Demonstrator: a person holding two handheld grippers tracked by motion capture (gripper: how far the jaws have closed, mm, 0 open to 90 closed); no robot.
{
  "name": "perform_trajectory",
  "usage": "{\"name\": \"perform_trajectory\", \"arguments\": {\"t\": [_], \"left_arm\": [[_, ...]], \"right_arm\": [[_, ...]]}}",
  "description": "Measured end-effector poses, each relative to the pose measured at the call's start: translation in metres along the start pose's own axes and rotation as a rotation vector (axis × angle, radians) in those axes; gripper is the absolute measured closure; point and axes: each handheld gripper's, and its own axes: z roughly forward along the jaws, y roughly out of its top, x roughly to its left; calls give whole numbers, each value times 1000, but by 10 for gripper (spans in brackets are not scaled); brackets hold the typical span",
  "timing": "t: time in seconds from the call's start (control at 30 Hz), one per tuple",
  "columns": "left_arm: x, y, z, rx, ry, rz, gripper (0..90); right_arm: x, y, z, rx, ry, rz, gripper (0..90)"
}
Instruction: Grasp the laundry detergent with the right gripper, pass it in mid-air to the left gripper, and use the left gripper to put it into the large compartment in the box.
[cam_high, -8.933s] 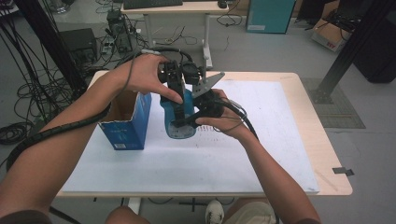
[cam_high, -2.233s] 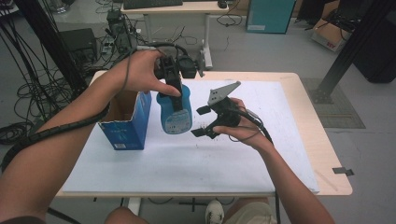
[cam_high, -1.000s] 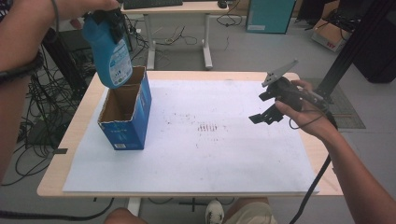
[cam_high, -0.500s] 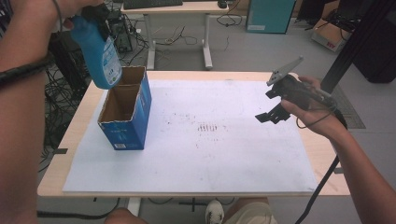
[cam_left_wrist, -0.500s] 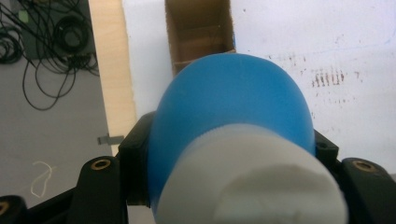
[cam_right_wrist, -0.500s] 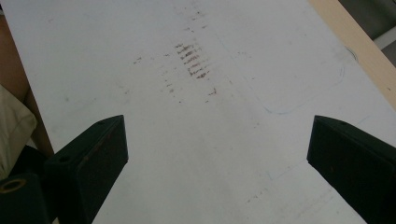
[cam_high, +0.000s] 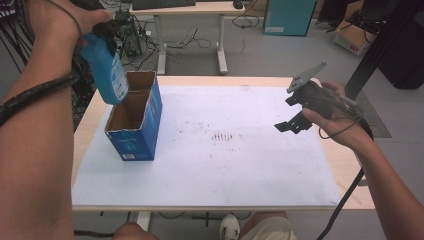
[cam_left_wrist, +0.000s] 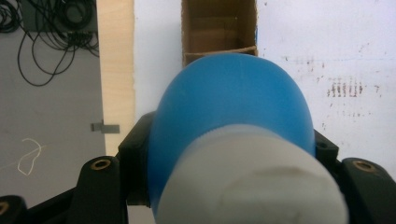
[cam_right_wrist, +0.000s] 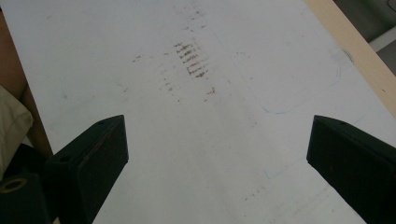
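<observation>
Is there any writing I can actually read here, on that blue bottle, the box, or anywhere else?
Bottle: a white label with print, too blurred to read.
Box: white print low on its blue front, too small to read.
Cardboard box on the floor, far right: a red mark, not legible.
White sheet: brown smudges and faint blue outlines, no words.
So nothing can be quoted.
</observation>
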Motion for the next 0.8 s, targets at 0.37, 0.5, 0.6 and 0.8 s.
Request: {"name": "perform_trajectory", "arguments": {"t": [0.37, 0.5, 0.6, 0.8], "left_arm": [[0, 3, 23, 11, -13, 6, 375], [-1, 4, 31, 14, -22, -1, 374], [-1, 5, 38, 12, -23, -5, 374], [1, 4, 54, 17, -27, -6, 374]], "right_arm": [[-2, 2, 7, 11, 8, -25, 54], [-1, 4, 7, 11, 5, -18, 54], [-2, 4, 7, 16, 6, -26, 54], [-3, 3, 9, 16, 2, -33, 54]]}}
